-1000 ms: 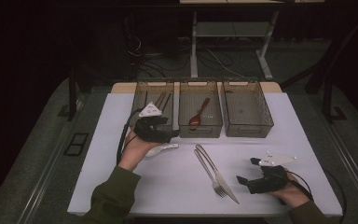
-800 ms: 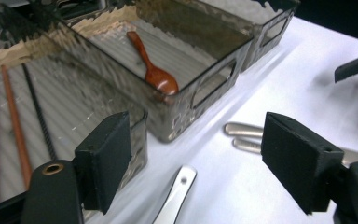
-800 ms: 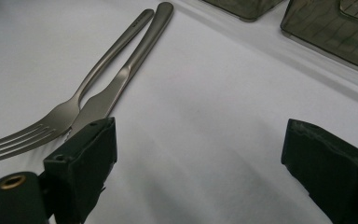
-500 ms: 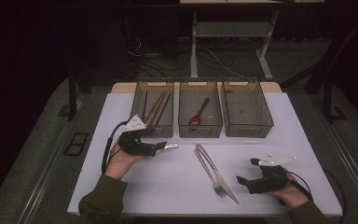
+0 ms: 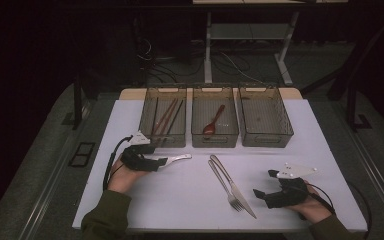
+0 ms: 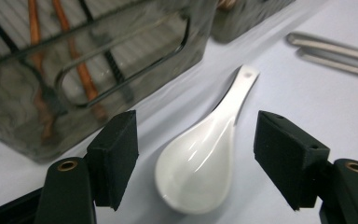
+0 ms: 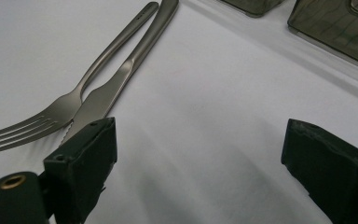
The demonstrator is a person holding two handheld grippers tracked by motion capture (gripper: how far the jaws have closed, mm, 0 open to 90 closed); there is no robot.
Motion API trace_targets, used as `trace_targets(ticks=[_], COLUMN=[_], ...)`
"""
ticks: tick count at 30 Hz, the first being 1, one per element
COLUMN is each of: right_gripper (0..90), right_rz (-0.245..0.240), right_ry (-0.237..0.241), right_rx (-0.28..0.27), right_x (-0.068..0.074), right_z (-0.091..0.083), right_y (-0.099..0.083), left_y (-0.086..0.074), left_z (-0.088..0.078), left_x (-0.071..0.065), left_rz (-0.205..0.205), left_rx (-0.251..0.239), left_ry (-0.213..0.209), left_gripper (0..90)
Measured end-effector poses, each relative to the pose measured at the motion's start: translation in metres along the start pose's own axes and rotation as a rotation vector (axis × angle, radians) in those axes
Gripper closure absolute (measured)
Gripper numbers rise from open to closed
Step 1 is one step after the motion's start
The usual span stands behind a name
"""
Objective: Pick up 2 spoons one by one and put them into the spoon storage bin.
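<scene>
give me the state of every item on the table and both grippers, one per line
white spoon: flat on the table, between the left fingers, not gripped
left gripper: open, just been closing
right gripper: open, holding nothing
fork: lying on the table
knife: lying beside the fork
left bin: holds chopsticks
middle bin: holds a brown spoon
right bin: looks empty

A dim room; grey floor (image 5: 40, 150), white table (image 5: 190, 200), cables (image 5: 230, 62) behind.
</scene>
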State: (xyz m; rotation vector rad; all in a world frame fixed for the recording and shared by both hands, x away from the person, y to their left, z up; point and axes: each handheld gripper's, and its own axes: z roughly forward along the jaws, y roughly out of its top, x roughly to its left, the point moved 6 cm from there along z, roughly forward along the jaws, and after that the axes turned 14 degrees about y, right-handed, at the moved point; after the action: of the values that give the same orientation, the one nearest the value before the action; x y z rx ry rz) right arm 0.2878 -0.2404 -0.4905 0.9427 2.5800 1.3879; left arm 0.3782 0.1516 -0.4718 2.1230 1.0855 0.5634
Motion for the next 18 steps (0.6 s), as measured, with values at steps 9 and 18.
trace_targets(ticks=[9, 18], right_gripper=[10.3, 10.3], right_rz=[-0.005, -0.01], right_ry=[-0.001, 0.002], right_rx=[0.006, 0.009], right_x=[-0.0004, -0.0001], right_z=[0.001, 0.0011], right_y=[-0.0005, -0.0007], left_y=[-0.0063, -0.0103], left_z=[0.0081, 0.0103], left_x=[0.0057, 0.0039], left_rz=[-0.007, 0.027], left_rx=[0.036, 0.076], left_ry=[-0.007, -0.01], left_gripper=[31.5, 32.9])
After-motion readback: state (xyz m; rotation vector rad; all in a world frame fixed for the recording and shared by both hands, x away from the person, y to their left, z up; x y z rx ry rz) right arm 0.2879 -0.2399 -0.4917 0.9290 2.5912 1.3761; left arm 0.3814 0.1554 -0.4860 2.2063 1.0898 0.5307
